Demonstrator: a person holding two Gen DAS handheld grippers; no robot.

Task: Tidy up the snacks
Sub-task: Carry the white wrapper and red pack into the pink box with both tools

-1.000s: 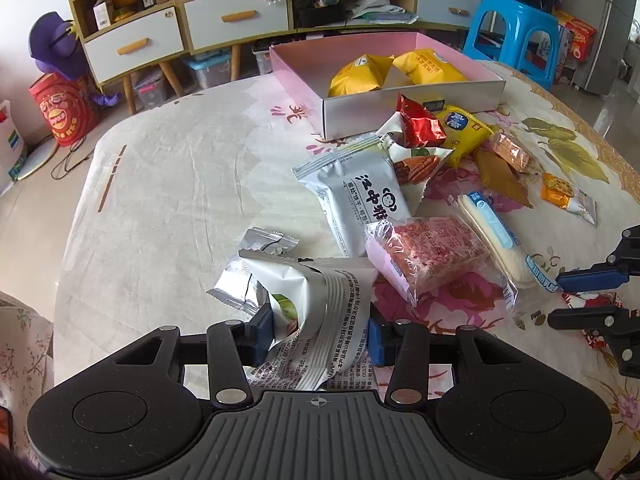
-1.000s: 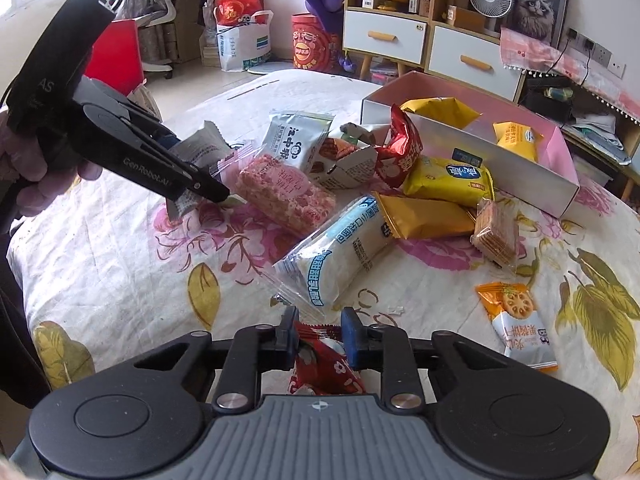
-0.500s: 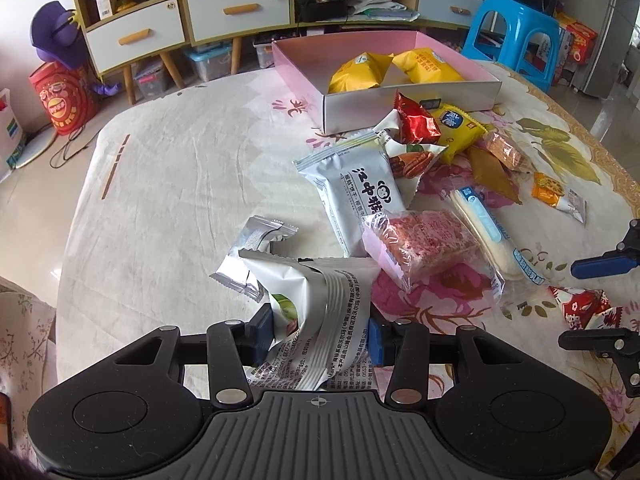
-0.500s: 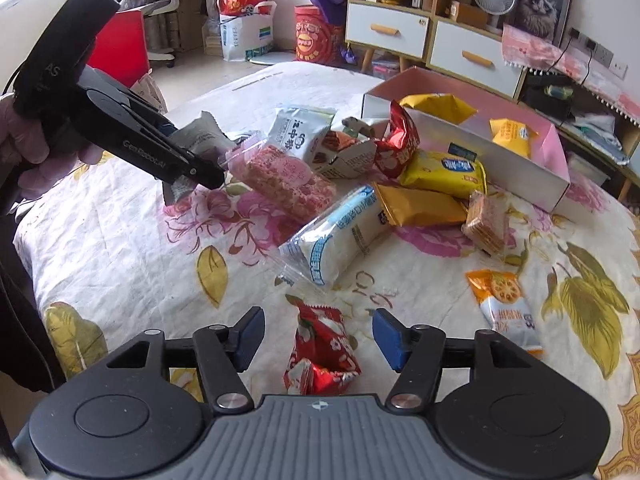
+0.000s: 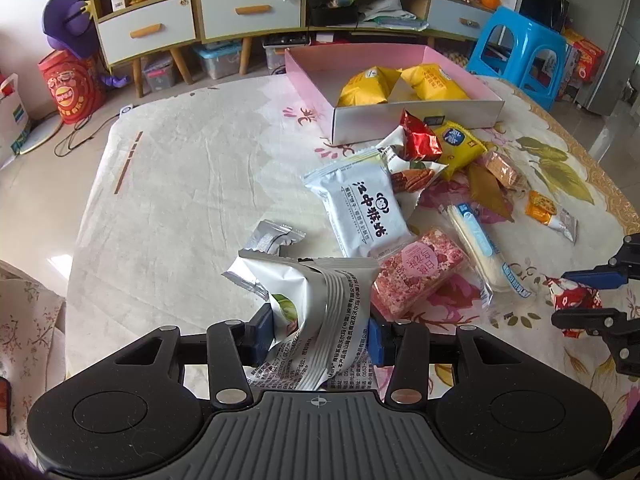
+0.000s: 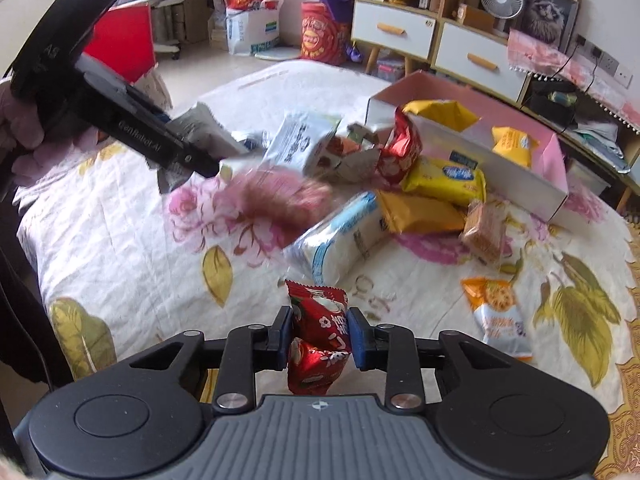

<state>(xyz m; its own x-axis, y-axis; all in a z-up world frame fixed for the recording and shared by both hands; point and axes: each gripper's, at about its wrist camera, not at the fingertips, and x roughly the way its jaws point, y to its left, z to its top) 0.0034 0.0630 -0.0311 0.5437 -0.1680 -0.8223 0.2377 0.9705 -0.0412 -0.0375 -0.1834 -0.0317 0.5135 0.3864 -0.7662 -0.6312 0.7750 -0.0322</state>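
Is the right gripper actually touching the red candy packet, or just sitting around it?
Touching. In the right wrist view, both pads of the right gripper press against the sides of the red candy packet, which pinches in between them.

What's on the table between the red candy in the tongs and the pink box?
In the right wrist view, between the red candy and the pink box lie a long white-and-blue packet and yellow packets.
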